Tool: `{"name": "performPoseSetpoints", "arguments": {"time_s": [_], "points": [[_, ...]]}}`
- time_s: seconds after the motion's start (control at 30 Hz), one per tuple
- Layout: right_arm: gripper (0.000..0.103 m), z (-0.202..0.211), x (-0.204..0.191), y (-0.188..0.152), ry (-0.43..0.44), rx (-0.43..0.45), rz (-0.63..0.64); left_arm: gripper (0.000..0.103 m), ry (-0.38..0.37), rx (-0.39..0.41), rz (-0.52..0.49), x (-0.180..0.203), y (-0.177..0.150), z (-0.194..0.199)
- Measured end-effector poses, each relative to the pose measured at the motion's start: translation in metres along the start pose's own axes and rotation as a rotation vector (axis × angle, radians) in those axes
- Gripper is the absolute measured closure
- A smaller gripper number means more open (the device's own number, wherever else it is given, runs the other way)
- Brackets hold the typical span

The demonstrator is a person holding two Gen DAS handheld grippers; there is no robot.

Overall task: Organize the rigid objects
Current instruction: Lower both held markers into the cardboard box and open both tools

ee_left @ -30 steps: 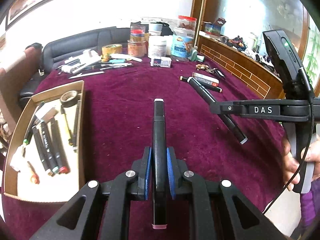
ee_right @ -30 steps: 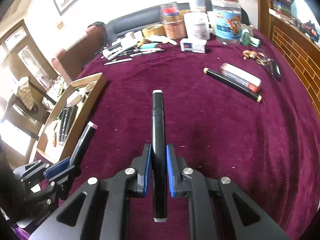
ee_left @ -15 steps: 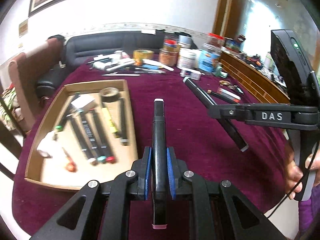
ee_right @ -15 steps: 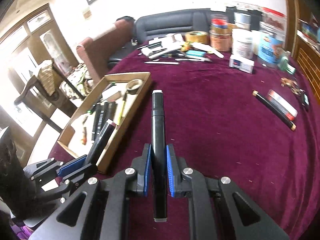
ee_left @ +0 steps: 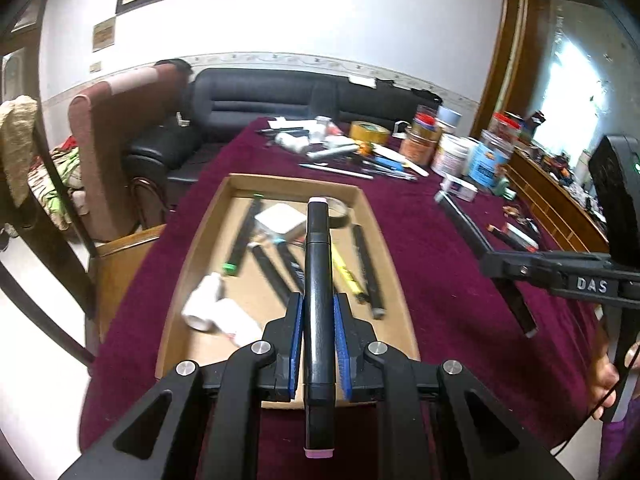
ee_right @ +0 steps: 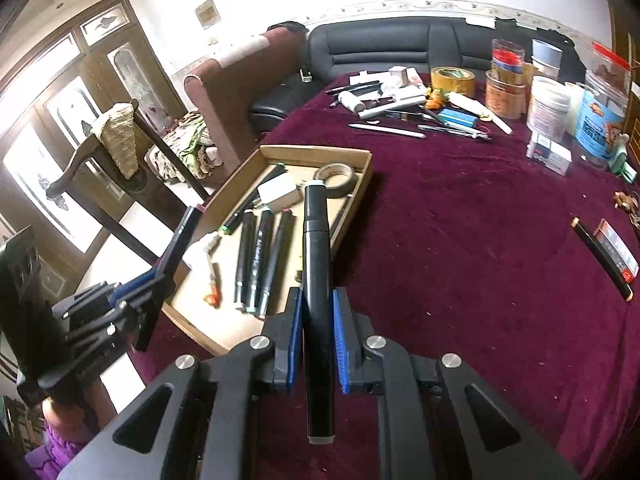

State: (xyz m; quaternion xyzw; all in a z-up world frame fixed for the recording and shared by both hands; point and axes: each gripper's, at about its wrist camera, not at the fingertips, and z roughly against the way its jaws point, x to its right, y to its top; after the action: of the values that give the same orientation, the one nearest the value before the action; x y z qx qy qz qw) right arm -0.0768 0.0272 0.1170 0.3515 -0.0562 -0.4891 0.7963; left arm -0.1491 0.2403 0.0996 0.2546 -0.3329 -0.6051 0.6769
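Note:
In the left wrist view my left gripper is shut on a black marker with pink ends, held over the cardboard tray. To its right, over the maroon cloth, my right gripper grips a second black marker. In the right wrist view my right gripper is shut on that black marker with pale ends, at the right edge of the tray. My left gripper shows at the tray's near-left side with its marker.
The tray holds several markers, a tape roll, a white box and a white tube. A loose black marker and a small red-and-white box lie on the cloth at the right. Jars, tape and pens crowd the far end.
Both grippers have swung left across the cloth, each keeping its marker. The tray, formerly off to the left, now lies under the left marker and beside the right one.

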Motion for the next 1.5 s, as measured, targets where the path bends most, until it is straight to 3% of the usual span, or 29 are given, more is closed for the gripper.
{"name": "performPoseSetpoints", "arguments": {"time_s": [0.23, 0.47, 0.73, 1.03, 1.13, 1.2, 1.27, 1.37, 1.43, 1.5], "points": [[0.088, -0.032, -0.008, 0.022, 0.053, -0.038, -0.039, 0.088, 0.064, -0.065, -0.018, -0.024, 0.015, -0.028], [0.088, -0.094, -0.015, 0.051, 0.094, -0.130, -0.112, 0.088, 0.044, -0.163, 0.031, -0.038, 0.026, -0.081], [0.089, -0.158, -0.019, 0.085, 0.022, -0.197, -0.131, 0.088, 0.037, -0.248, 0.100, -0.056, 0.034, -0.123], [0.089, -0.198, -0.016, 0.103, -0.065, -0.204, -0.130, 0.087, 0.016, -0.256, 0.164, -0.071, 0.041, -0.136], [0.089, -0.204, -0.012, 0.103, -0.060, -0.203, -0.147, 0.072, -0.006, -0.254, 0.185, -0.074, 0.040, -0.134], [0.088, -0.205, -0.012, 0.105, -0.058, -0.191, -0.146, 0.040, -0.015, -0.226, 0.200, -0.073, 0.041, -0.125], [0.088, -0.206, -0.010, 0.105, -0.075, -0.176, -0.153, 0.028, -0.020, -0.192, 0.200, -0.070, 0.043, -0.116], [0.079, -0.205, -0.008, 0.105, -0.059, -0.154, -0.160, 0.027, -0.014, -0.166, 0.155, -0.059, 0.045, -0.102], [0.064, -0.198, -0.007, 0.105, -0.027, -0.131, -0.171, 0.026, -0.009, -0.160, 0.130, -0.053, 0.044, -0.097], [0.058, -0.186, -0.006, 0.104, -0.008, -0.095, -0.177, 0.026, -0.020, -0.142, 0.109, -0.046, 0.043, -0.090]]}}
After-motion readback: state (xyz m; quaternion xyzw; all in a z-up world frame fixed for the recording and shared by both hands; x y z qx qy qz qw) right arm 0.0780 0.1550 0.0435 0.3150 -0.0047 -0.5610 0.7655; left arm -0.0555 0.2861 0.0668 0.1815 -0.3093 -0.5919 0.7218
